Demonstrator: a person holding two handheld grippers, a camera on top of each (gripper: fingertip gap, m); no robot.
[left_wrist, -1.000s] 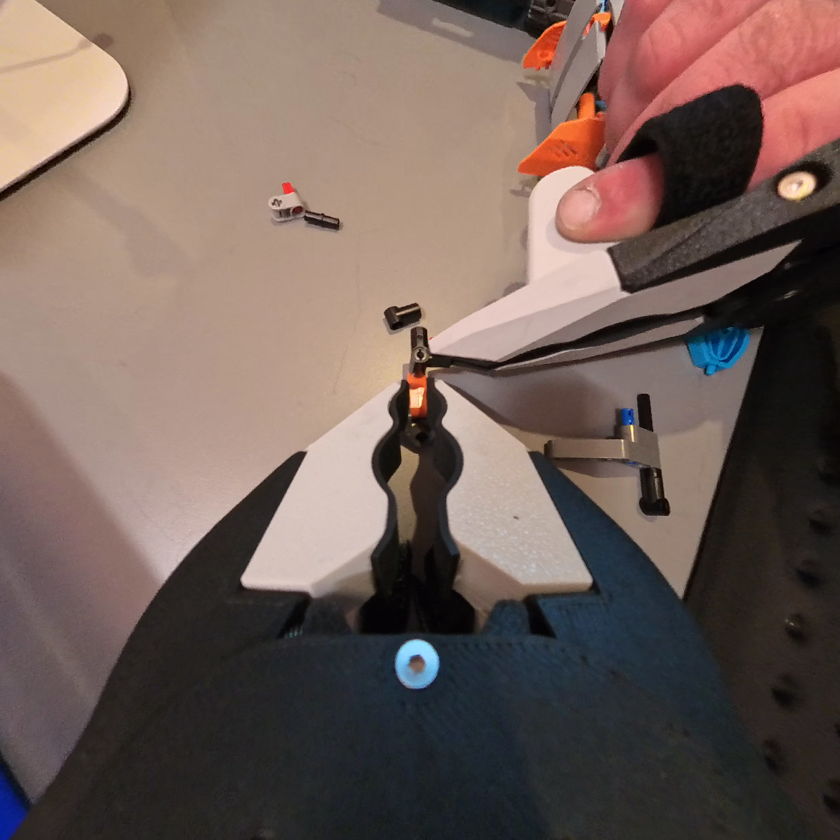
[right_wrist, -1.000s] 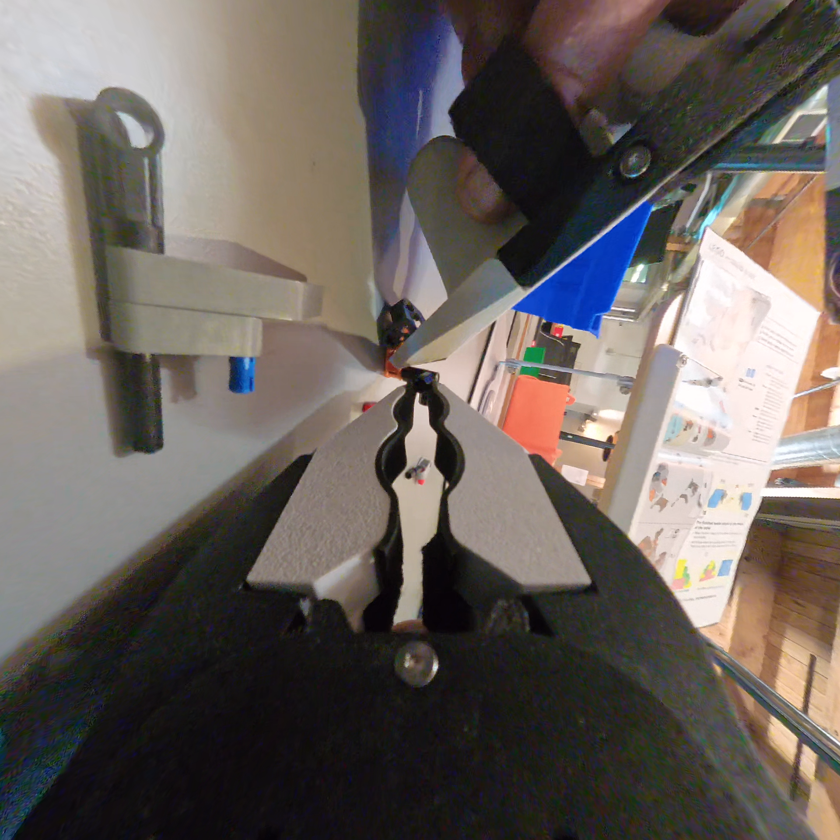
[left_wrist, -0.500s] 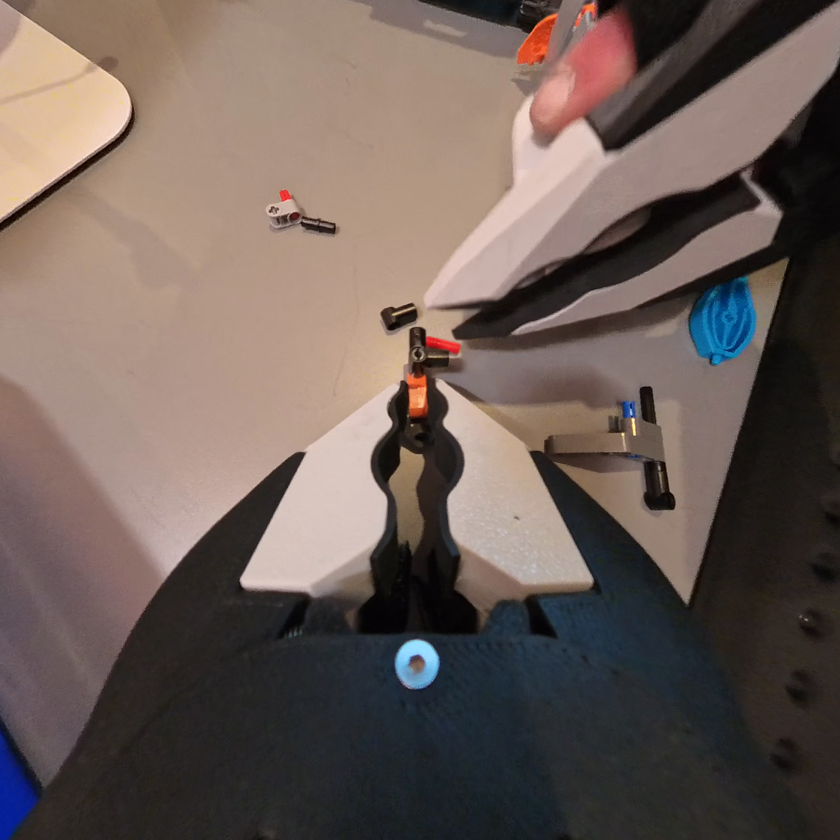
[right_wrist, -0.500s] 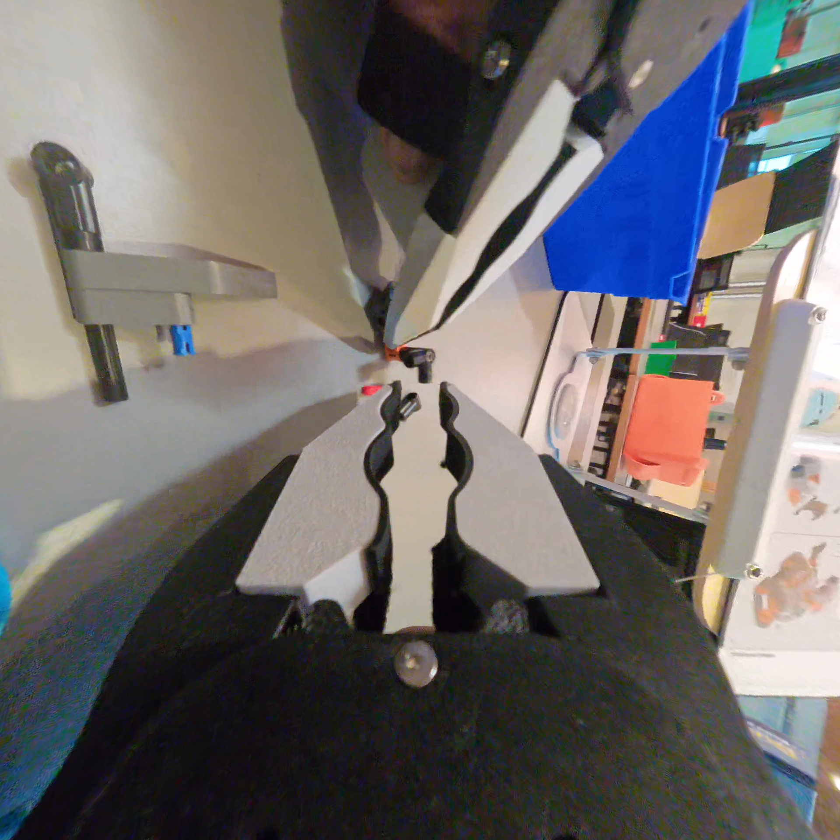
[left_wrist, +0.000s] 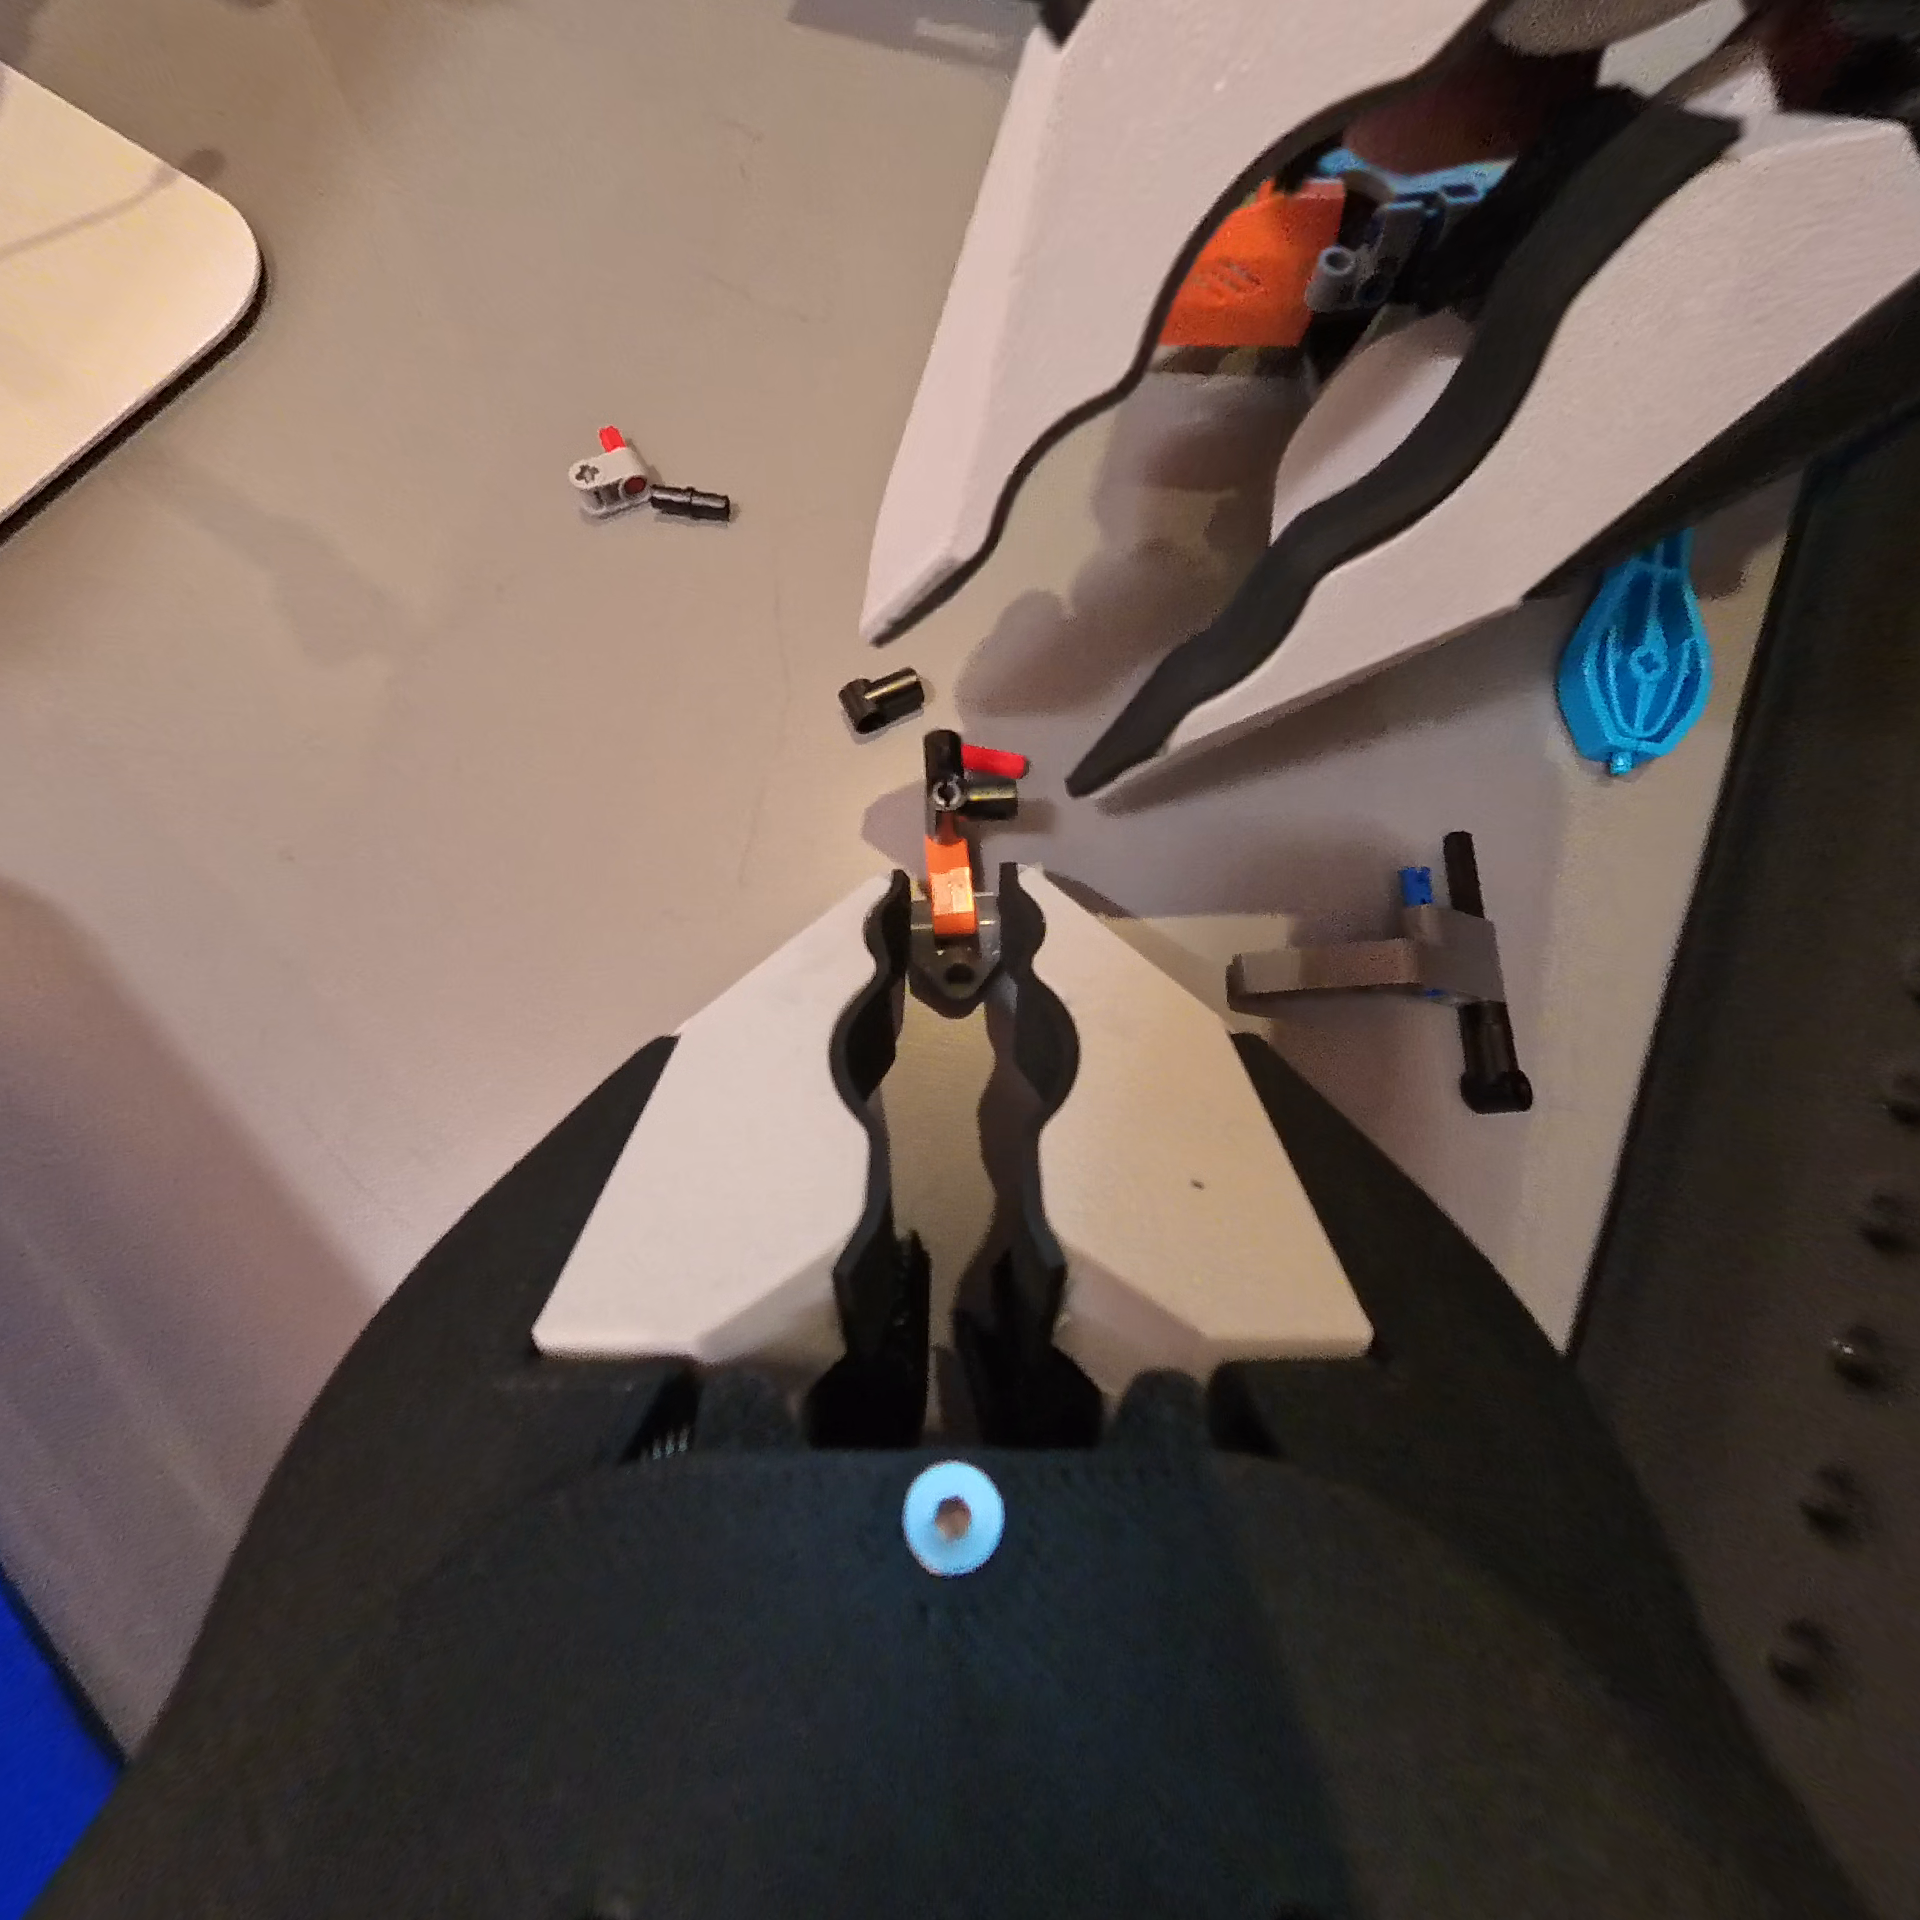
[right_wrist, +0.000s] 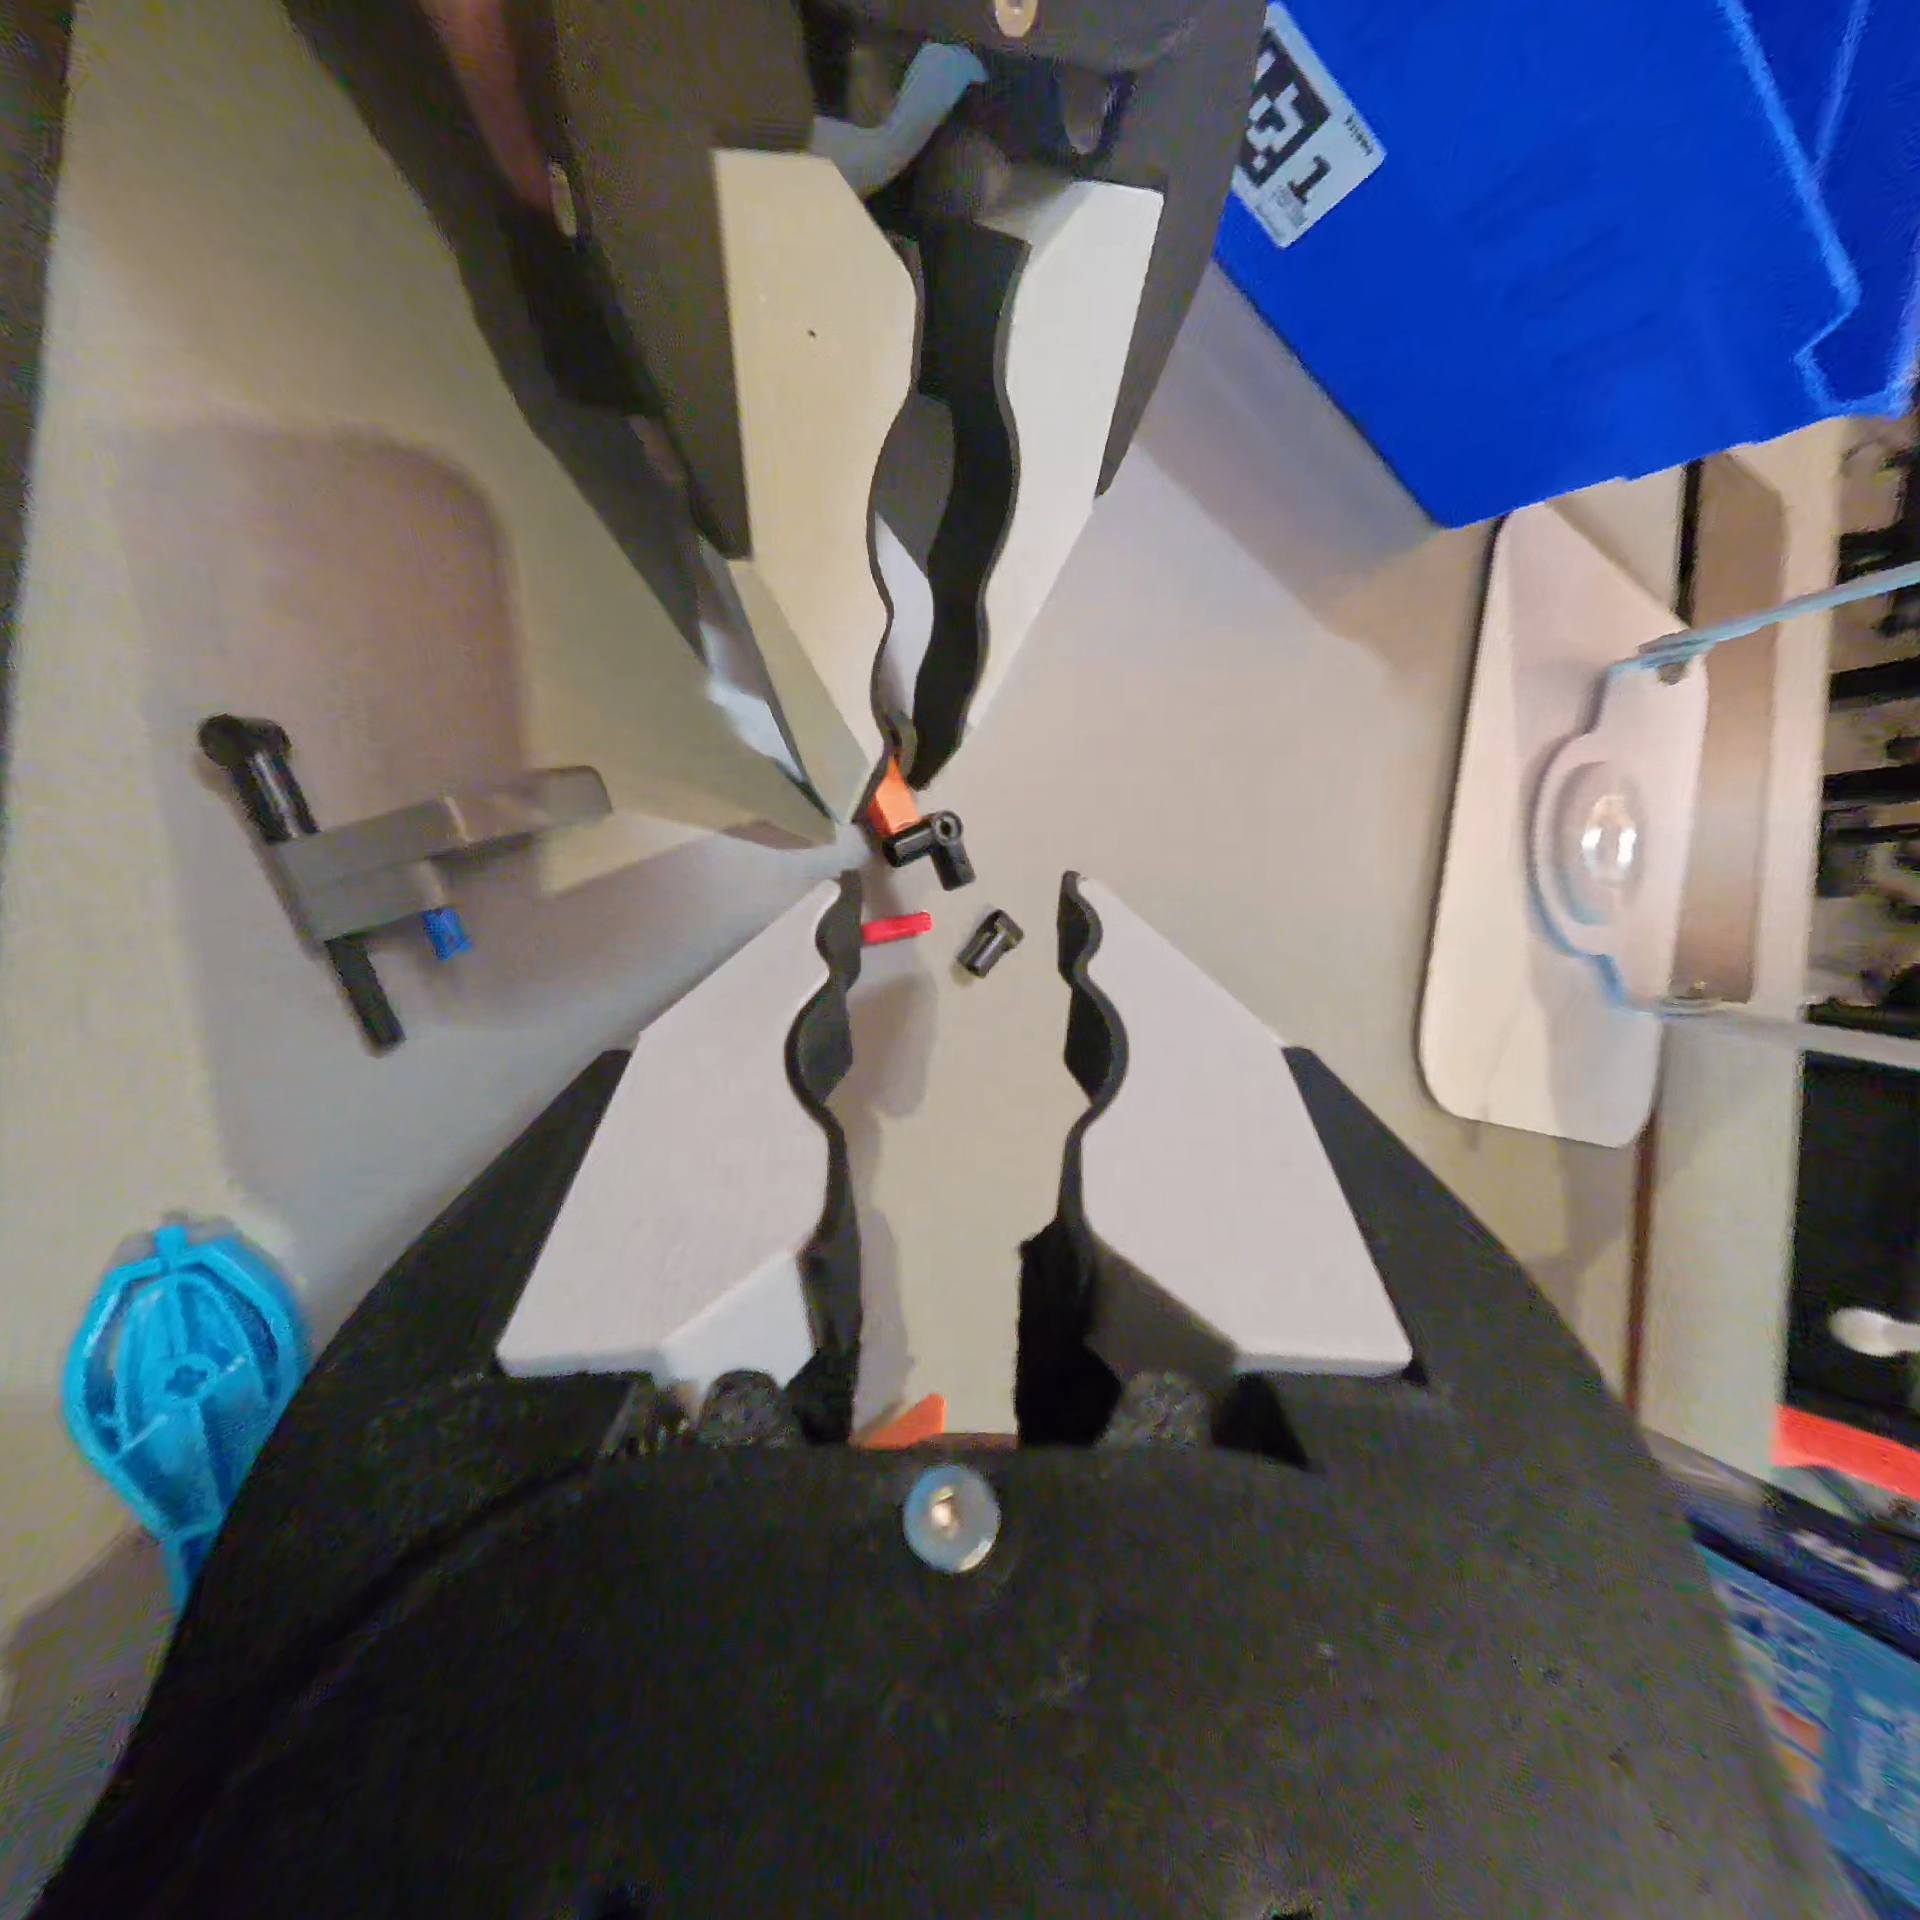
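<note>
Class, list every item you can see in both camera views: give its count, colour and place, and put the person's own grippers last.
Small assembly: 1, orange with black connector, between left gripper's fingertips.
Red pin: 1, on table beside assembly.
Black connector: 1, loose on table, just beyond the assembly.
Grey connector with pins: 1, grey, red, black, farther out.
Grey beam with black axle: 1, table's right side.
Blue shell piece: 1, near table edge.
Blue bin: 1, behind left gripper.
Table: 1, beige.
Left gripper: shut on assembly.
Right gripper: open, empty.
</note>
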